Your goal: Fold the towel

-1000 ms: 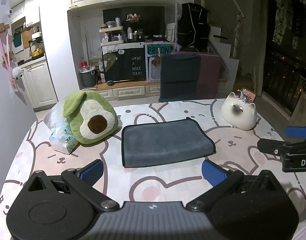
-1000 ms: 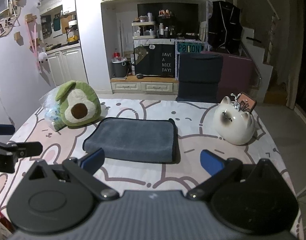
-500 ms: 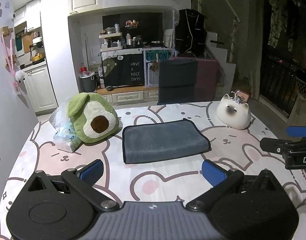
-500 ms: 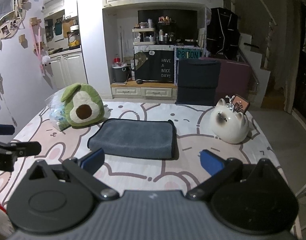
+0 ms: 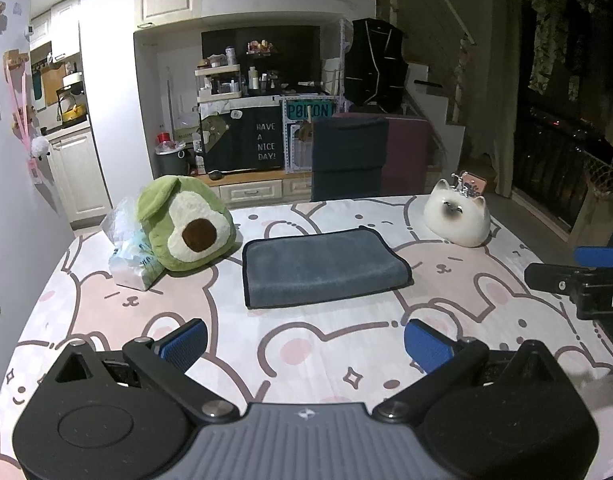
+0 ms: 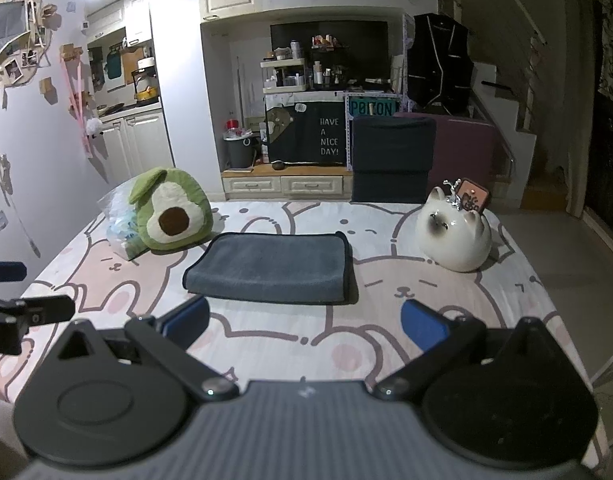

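A dark grey towel [image 5: 324,266] lies folded into a flat rectangle on the bunny-print table cover [image 5: 306,344]; it also shows in the right wrist view [image 6: 270,268]. My left gripper [image 5: 306,342] is open and empty, held back from the towel's near edge. My right gripper [image 6: 304,320] is open and empty, also short of the towel. The right gripper shows at the right edge of the left wrist view [image 5: 582,276], and the left gripper at the left edge of the right wrist view [image 6: 22,304].
A green avocado plush [image 5: 186,228] and a clear plastic bag [image 5: 130,248] sit left of the towel. A white cat-shaped ceramic [image 5: 458,220] stands to its right. A dark chair [image 5: 348,158] stands behind the table's far edge.
Both grippers have pulled back and up from the towel, so it looks smaller and farther. The towel has not moved. Both stay open.
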### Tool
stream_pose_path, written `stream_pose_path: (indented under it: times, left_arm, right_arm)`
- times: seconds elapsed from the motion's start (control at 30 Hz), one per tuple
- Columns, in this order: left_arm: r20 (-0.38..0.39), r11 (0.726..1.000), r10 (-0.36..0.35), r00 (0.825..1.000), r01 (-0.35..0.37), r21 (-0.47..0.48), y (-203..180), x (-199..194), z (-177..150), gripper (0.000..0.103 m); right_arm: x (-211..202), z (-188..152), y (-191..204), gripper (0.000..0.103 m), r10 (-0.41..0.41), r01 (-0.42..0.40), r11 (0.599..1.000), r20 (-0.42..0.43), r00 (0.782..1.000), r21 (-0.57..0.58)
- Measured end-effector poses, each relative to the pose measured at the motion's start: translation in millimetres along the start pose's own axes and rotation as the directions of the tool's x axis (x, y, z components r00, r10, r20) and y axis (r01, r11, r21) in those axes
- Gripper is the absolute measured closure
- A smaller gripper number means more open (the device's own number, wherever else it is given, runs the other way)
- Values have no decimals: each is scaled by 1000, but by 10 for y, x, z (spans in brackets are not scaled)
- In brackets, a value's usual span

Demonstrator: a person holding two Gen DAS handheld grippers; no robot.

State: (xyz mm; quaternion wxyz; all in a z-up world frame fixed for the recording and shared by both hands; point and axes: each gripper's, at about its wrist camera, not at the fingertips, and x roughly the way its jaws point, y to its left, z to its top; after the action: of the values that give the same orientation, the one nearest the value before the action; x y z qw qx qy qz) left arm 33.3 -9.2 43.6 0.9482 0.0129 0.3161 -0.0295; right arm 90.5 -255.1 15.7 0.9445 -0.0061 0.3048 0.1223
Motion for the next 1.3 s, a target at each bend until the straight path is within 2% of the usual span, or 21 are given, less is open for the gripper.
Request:
stream_pose_path:
  times: [0.33, 0.73, 1.3]
  left_arm:
    - [26, 1000, -29, 999, 29, 1, -3, -142, -190, 0]
    - [27, 999, -29, 999, 30, -29, 44, -167, -383, 0]
    - [39, 999, -47, 998, 48, -18, 30, -217, -577, 0]
  right_arm:
    - [-192, -200, 46, 0, 21, -21, 1000, 12, 1000, -9]
    - [-334, -360, 69, 0, 24, -23, 999, 27, 999, -36]
    - [-364, -477, 69, 0, 60, -58, 997, 34, 998, -55]
